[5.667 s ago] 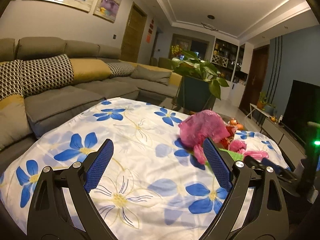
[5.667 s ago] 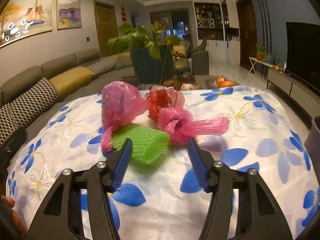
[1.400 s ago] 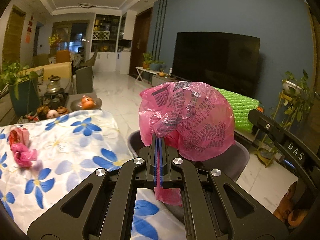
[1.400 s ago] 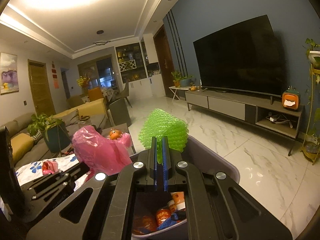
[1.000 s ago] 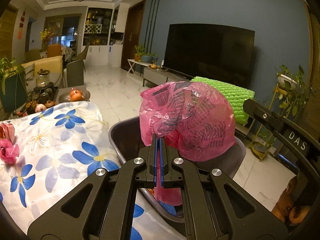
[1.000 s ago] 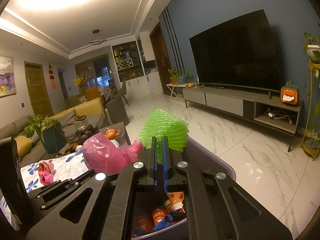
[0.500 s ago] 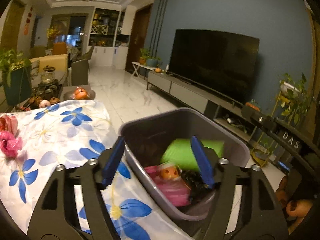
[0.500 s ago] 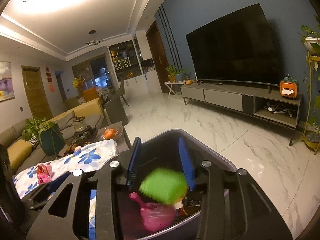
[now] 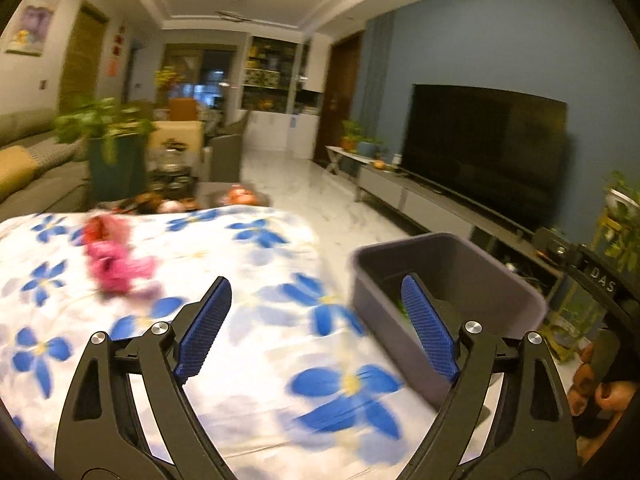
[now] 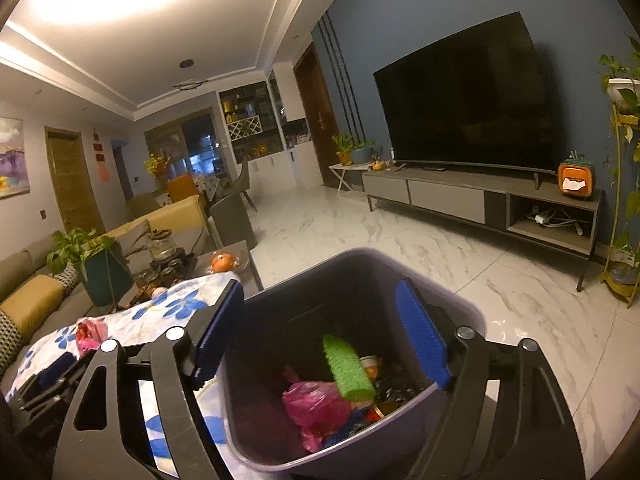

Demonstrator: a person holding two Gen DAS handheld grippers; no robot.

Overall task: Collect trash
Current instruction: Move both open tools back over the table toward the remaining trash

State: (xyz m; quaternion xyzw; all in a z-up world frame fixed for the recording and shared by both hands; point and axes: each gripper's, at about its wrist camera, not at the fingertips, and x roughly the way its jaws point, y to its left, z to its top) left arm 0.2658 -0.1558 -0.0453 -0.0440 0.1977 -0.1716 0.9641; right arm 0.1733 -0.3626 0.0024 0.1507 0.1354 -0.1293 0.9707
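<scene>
My right gripper (image 10: 320,336) is wide open and holds nothing; it hangs over the grey bin (image 10: 460,312), with both blue pads above the bin's mouth. Inside the bin, just below, the green foam net (image 10: 348,366) lies with its long axis running from the far left down to the near right, leaning on other rubbish. The pink plastic bag (image 10: 316,404) is crumpled beside it, touching its lower end. My left gripper (image 9: 316,332) is also wide open and empty, over the flowered cloth (image 9: 248,360) that covers the desk, and its right pad stands in front of the bin's near wall. Farther on the cloth, to the left, another pink bag (image 9: 114,266) is lying with a red piece (image 9: 100,230) just behind it; both are blurred. Beyond is the marble floor (image 10: 440,248) and the television (image 10: 464,96).
</scene>
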